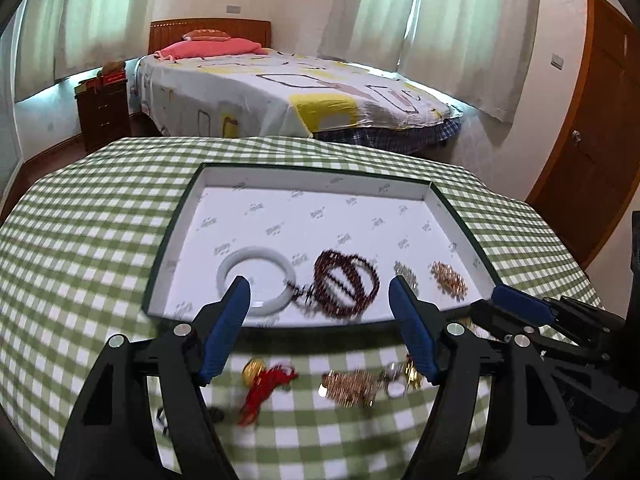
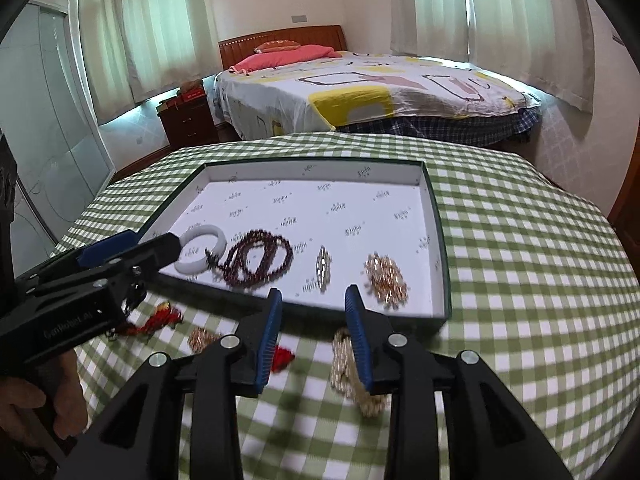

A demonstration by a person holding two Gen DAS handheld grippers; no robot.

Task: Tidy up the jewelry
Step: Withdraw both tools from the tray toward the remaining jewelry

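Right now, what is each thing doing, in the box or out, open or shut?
White bangle: flat in box.
Dark beads: coiled in box.
Gold brooch: in box.
Red tassel: outside, on cloth.
Box: open, no lid.
Left gripper: open.
Right gripper: open.

Green and white checks are seen all over the tablecloth [image 1: 100, 216]. The tray [image 2: 438, 240], centre frame, is lined white with tiny grey prints and edged dark green. Inside it, a white bangle [image 1: 256, 276], dark red beads [image 1: 346, 284] and a rose-gold piece [image 2: 386, 278] are spotted. Blue pads are worn on black grippers, lower frame.
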